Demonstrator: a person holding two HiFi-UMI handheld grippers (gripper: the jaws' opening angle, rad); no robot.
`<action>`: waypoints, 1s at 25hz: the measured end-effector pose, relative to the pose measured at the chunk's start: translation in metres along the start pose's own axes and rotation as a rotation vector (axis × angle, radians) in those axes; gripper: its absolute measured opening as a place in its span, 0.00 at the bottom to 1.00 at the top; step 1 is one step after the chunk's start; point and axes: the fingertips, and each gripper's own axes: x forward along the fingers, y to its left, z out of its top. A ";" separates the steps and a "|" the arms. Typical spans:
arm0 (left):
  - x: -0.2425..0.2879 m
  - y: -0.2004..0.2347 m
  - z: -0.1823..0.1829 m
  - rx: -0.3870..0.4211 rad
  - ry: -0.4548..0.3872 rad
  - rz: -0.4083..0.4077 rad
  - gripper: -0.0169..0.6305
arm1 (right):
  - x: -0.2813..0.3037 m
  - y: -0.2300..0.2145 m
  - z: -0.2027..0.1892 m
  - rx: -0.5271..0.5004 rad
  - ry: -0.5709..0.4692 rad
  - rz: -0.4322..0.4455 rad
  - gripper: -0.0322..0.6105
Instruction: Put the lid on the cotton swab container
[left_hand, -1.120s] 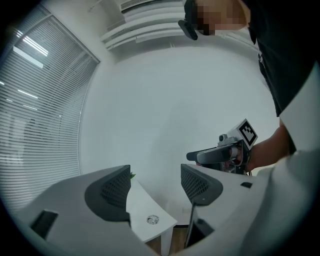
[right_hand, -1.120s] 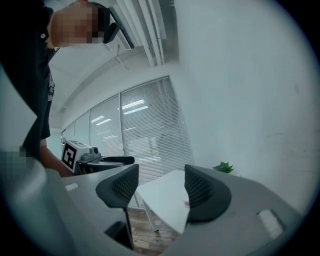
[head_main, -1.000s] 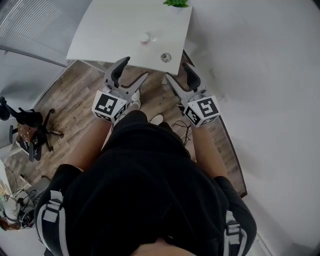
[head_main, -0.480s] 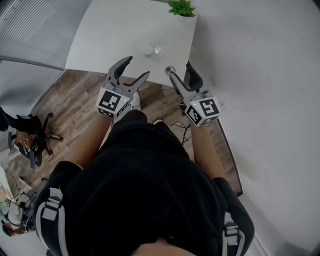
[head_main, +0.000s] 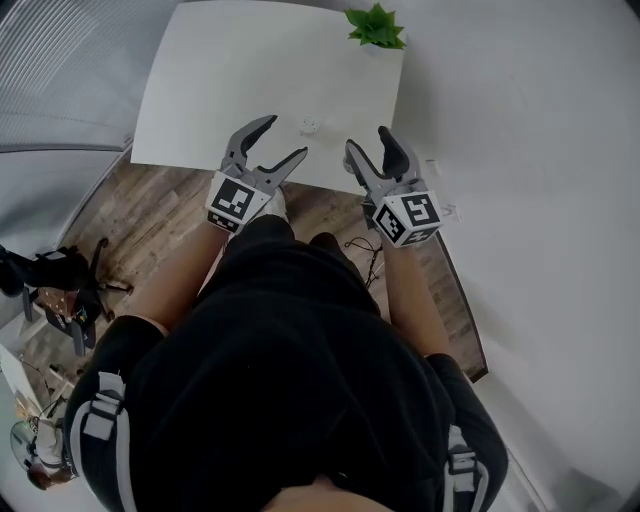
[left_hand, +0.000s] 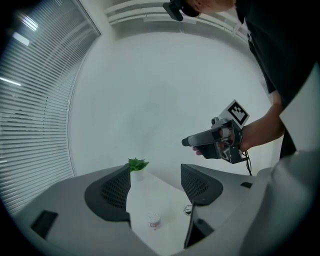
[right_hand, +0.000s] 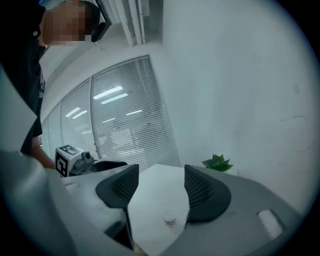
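The cotton swab container (head_main: 309, 125) is a small clear cup standing open on the white table (head_main: 220, 80), a little back from its near edge. The left gripper view shows the container (left_hand: 153, 220) with the small round lid (left_hand: 188, 209) lying to its right. In the head view the lid is hidden behind my right gripper. My left gripper (head_main: 282, 140) is open just left of the container, holding nothing. My right gripper (head_main: 368, 142) is open at the table's near right edge, also empty. The container (right_hand: 170, 218) shows between the right jaws, farther off.
A small green plant (head_main: 376, 25) stands at the table's far right corner. A white wall runs close along the right. Wooden floor (head_main: 150, 210) lies below the table's near edge, with an office chair (head_main: 55, 285) at the far left. Window blinds cover the left side.
The table has come nearer. Both grippers, still open, have moved forward from above the floor to the table's near edge, and the lid has gone behind the right gripper.
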 end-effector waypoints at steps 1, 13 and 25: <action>0.004 0.006 -0.005 0.001 0.008 -0.013 0.50 | 0.007 -0.004 -0.003 0.007 0.006 -0.015 0.49; 0.037 0.045 -0.071 0.076 0.091 -0.116 0.50 | 0.052 -0.039 -0.045 0.177 0.031 -0.132 0.43; 0.091 0.044 -0.147 0.055 0.179 -0.127 0.50 | 0.072 -0.082 -0.106 0.228 0.095 -0.119 0.34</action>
